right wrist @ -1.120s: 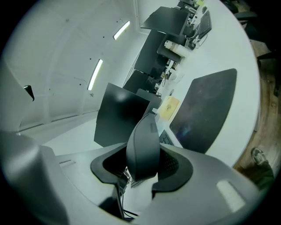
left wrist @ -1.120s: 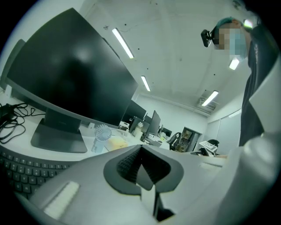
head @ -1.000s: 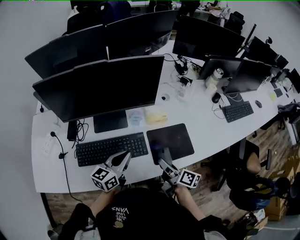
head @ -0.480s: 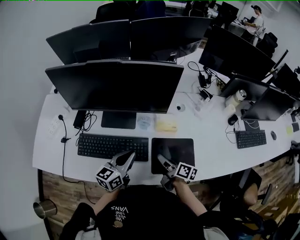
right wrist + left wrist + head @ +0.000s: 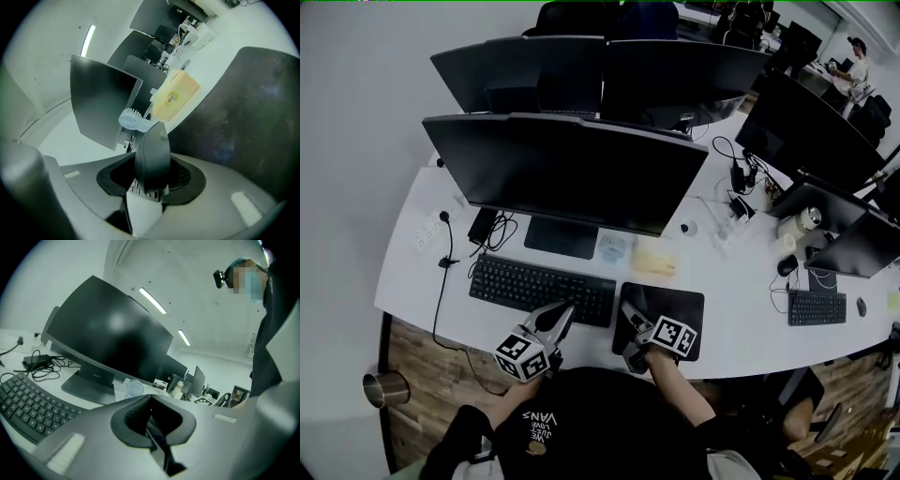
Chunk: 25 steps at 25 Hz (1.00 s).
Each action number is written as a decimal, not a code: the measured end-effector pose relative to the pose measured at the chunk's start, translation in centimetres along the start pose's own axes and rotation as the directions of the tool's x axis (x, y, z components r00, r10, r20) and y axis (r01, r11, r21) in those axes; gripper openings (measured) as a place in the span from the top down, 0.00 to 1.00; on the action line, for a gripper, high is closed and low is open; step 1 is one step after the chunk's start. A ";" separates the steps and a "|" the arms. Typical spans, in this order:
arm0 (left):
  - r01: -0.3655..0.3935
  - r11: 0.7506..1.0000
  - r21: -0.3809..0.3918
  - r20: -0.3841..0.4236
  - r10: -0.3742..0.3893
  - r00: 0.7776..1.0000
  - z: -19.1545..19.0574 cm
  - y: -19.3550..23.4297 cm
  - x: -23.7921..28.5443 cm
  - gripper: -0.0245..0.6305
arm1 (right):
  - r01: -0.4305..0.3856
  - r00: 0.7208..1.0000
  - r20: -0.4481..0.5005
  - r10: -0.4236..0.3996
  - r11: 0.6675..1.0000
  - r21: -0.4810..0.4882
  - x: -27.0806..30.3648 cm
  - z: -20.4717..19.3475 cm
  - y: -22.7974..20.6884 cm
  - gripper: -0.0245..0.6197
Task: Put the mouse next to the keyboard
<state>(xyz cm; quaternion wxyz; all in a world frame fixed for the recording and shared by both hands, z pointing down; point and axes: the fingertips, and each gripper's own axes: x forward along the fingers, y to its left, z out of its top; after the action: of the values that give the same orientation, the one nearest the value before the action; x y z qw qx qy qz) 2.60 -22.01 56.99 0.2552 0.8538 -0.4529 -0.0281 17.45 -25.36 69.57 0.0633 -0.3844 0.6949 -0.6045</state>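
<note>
A black keyboard (image 5: 539, 289) lies on the white desk (image 5: 412, 281) in front of the big monitor (image 5: 572, 173). To its right is a dark mouse pad (image 5: 670, 314). My right gripper (image 5: 628, 311) hovers over the pad's near left corner, shut on a grey mouse (image 5: 151, 150). The mouse stands on edge between the jaws of that gripper (image 5: 154, 165), with the pad (image 5: 234, 117) beyond it. My left gripper (image 5: 564, 311) hangs over the keyboard's right end, near the desk's front edge. In the left gripper view its tips (image 5: 150, 398) meet with nothing between them, and the keyboard (image 5: 28, 404) shows at the left.
A yellow box (image 5: 654, 260) and a small white fan (image 5: 613, 247) sit behind the mouse pad by the monitor's foot. Cables and a power strip (image 5: 427, 232) lie at the desk's left. A metal cup (image 5: 380, 389) stands on the floor. More monitors and another keyboard (image 5: 816, 307) are to the right.
The head view has swung left, so the desk and monitors sit further right in the picture. Both grippers keep much the same place by the keyboard and pad; the mouse stays held.
</note>
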 end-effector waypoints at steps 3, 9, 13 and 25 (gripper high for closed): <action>-0.007 1.000 -0.002 0.003 0.007 1.000 0.2 0.4 -0.1 0.96 | 0.026 1.000 -0.002 -0.026 1.000 0.010 1.0 0.0 -0.8 0.69; -0.014 1.000 -0.005 0.003 0.014 1.000 0.3 1.2 -0.5 0.96 | 0.085 0.996 -0.009 -0.085 0.994 0.065 1.7 0.2 -1.8 0.69; 0.002 1.000 -0.008 -0.001 -0.002 1.000 0.4 1.1 -0.3 0.96 | 0.122 0.991 -0.052 -0.120 0.992 0.045 2.2 0.0 -1.7 0.66; 0.039 0.999 -0.024 -0.024 -0.040 0.999 0.3 1.6 -0.4 0.96 | 0.221 0.966 -0.109 -0.235 0.967 -0.123 1.0 -0.7 -1.1 0.39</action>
<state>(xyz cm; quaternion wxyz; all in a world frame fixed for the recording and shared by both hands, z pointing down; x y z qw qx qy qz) 1.08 -22.53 57.43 0.2702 0.8598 -0.4324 -0.0281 16.84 -25.43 71.08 -0.0708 -0.4270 0.6807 -0.5910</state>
